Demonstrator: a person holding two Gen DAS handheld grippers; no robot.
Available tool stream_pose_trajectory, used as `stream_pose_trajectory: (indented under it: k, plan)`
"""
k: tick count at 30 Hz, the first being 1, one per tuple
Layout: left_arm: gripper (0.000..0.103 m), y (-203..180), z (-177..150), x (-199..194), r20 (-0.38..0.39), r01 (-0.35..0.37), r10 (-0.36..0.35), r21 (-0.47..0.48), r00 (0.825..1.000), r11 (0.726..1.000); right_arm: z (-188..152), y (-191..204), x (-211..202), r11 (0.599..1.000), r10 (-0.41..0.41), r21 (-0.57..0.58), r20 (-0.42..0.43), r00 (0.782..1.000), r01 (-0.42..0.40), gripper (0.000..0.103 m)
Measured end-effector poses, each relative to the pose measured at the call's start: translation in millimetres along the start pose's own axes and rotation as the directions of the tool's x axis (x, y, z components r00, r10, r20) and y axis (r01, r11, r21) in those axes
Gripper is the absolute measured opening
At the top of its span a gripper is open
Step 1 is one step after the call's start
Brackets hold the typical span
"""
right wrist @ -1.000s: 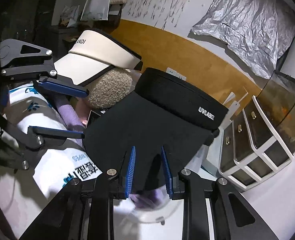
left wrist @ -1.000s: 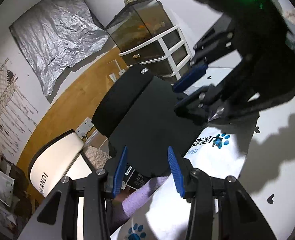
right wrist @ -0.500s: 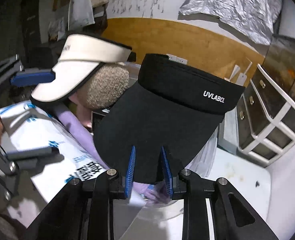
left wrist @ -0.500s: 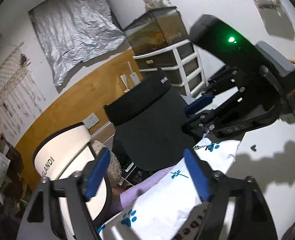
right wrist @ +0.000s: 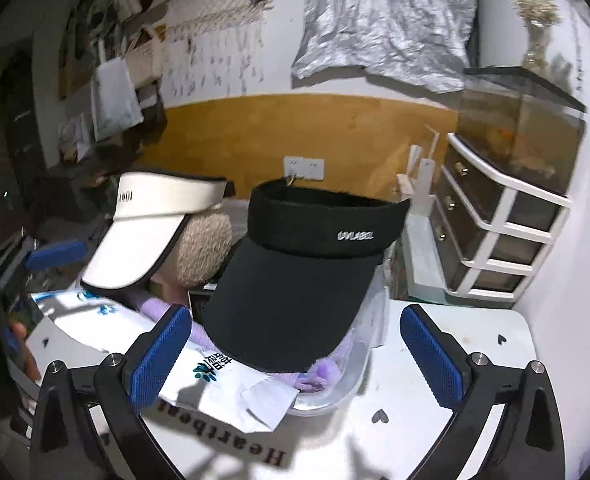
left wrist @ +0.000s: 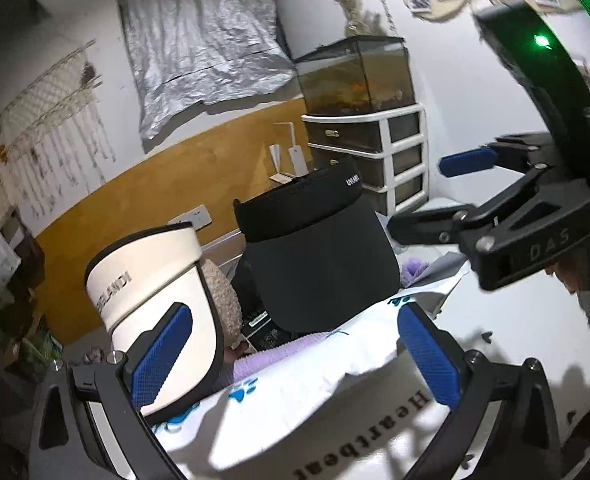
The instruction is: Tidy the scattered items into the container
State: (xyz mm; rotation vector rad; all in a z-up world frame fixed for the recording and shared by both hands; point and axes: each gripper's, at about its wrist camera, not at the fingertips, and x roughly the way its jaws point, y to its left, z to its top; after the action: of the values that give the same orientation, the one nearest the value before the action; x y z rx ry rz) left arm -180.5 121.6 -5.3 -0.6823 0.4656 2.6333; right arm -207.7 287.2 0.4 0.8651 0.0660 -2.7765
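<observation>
Both grippers have just let go. The right gripper point(right wrist: 295, 356) has just been opening: its jaws now stand fully apart with nothing pressed by either pad, though the brim of the black visor point(right wrist: 295, 292) still lies in line between them. A second ago and half a second ago the same pads were pinched narrowly on that brim. The left gripper point(left wrist: 295, 356) has likewise just been opening to full spread and holds nothing; the brim of the white visor point(left wrist: 163, 300) lies close behind its left pad, and whether they touch I cannot tell. One second ago its jaws were much narrower, low over the black brim.

Location of the task items: the black visor rests on top of the heap in the clear plastic container point(right wrist: 351, 376), brim overhanging the near rim. The white visor sits beside it, propped on a beige fleecy item point(right wrist: 203, 248). Beneath lie a purple cloth point(right wrist: 319, 372) and a white paw-print pouch point(right wrist: 215, 372), the pouch spilling over the rim onto the white table point(right wrist: 475, 344).

Judgement: the visor placement appears complete. The load is heaped, and the overhanging pouch may need tucking in.

Also changed: both views now show the scene from higher and more level than one second ago.
</observation>
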Motion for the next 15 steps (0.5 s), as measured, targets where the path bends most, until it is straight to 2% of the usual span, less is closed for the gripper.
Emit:
stream_pose_trajectory:
  k: [7,15]
  plan:
    - [0.103,11,3,-27,0.000,-0.045,0.045,-0.116,0.999,0.992,3,2,-34,0.999,-0.020,0.035,0.046,0.999,0.018,0.103]
    - [0.103,27,4,-61,0.014,-0.099,0.105,-0.234,0.994,0.967,5,15,-67,0.999,-0.027,0.038,0.075,0.997,0.024,0.103]
